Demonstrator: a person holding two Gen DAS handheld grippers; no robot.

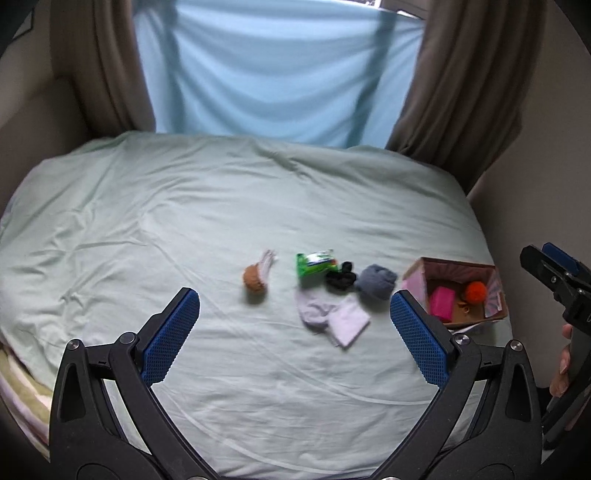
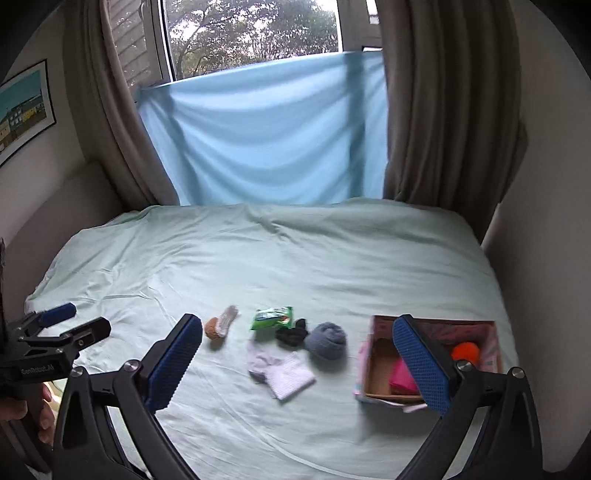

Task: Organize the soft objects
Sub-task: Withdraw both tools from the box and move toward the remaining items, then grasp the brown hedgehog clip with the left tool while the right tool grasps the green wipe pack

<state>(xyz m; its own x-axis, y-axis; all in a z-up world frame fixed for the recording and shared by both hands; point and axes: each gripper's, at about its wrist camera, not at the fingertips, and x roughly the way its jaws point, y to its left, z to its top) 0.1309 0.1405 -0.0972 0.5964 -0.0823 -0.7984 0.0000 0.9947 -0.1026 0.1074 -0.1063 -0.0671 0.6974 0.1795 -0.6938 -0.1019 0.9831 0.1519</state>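
The left gripper [image 1: 294, 317] hangs above the bed with its blue-padded jaws spread wide and nothing between them. Ahead of it on the pale green sheet [image 1: 184, 206], from left to right, lie a brown-and-white rolled sock [image 1: 255, 279], a green packet [image 1: 314, 266], a black bundle [image 1: 341, 279] touching the packet's right edge, and a grey rolled sock [image 1: 376, 281] just beside that. A white sock [image 1: 334, 318] lies flat, nearer the camera than the packet. All sit between the lines of the two fingers, well ahead of the tips. The cardboard box [image 1: 495, 291] stands beyond the right finger, holding a pink block [image 1: 441, 303] and an orange pom-pom [image 1: 475, 291].

The right gripper [image 2: 298, 360] is likewise wide apart and empty; the same row lies ahead between its fingers, and its right finger crosses in front of the box.

The sheet is wrinkled. Behind the bed a light blue cloth [image 2: 266, 136] covers the lower window, flanked by brown curtains [image 2: 439, 110]. Trees show through the window [image 2: 251, 33], and a framed picture [image 2: 22, 110] hangs on the left wall.
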